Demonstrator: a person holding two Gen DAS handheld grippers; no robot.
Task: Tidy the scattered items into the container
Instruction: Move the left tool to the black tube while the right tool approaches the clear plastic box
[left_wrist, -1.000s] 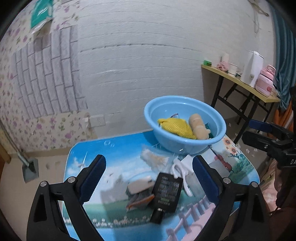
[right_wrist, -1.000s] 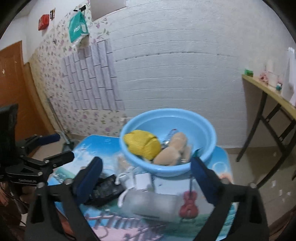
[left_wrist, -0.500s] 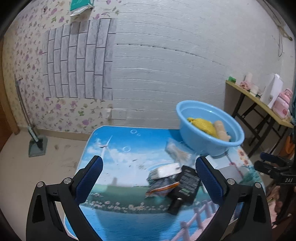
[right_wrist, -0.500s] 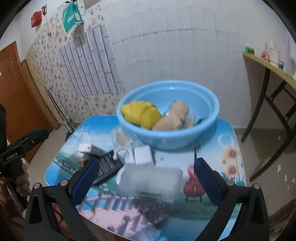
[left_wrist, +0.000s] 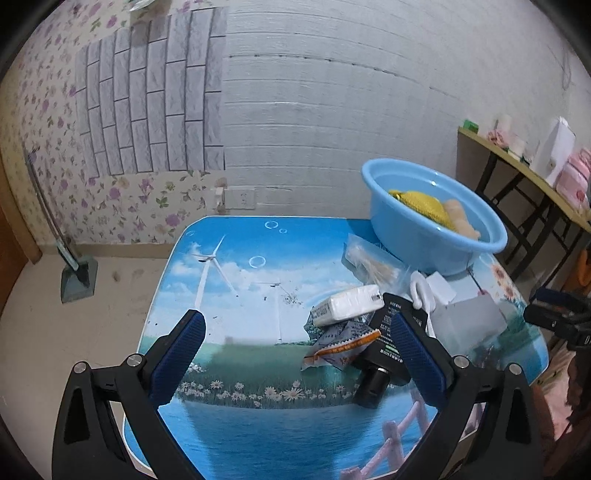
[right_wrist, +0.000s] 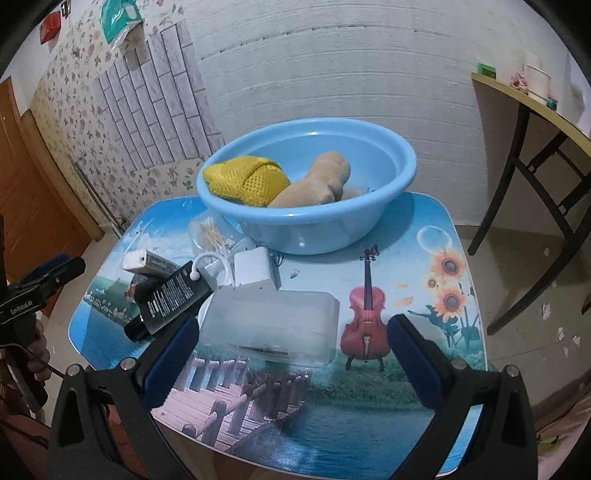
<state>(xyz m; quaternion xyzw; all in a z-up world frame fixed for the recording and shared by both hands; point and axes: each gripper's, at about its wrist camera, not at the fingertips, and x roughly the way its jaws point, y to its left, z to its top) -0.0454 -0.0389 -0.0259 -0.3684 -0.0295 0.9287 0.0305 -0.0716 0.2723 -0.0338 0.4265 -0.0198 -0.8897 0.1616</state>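
Observation:
A blue basin (right_wrist: 306, 225) (left_wrist: 436, 243) stands at the far side of the picture-printed table (right_wrist: 406, 280). It holds a yellow mesh pouch (right_wrist: 245, 179) and a tan plush toy (right_wrist: 314, 184). In front of it lie a frosted plastic box (right_wrist: 271, 321), a black tube (right_wrist: 168, 295), a white charger with cable (right_wrist: 255, 266), a white packet (left_wrist: 347, 304), a crumpled wrapper (left_wrist: 340, 345) and a bag of cotton swabs (right_wrist: 212, 232). My left gripper (left_wrist: 295, 360) is open and empty above the table's near edge. My right gripper (right_wrist: 291, 363) is open and empty, just short of the frosted box.
A wooden side table (left_wrist: 524, 173) with cups and a pink bottle stands at the right wall. A long-handled tool on a grey base (left_wrist: 75, 277) leans at the left wall. The left half of the table (left_wrist: 229, 266) holds nothing.
Both grippers have pulled back and swung. The left view now looks further left, with the basin at its right. The right gripper has dropped closer to the frosted box. Both stay open.

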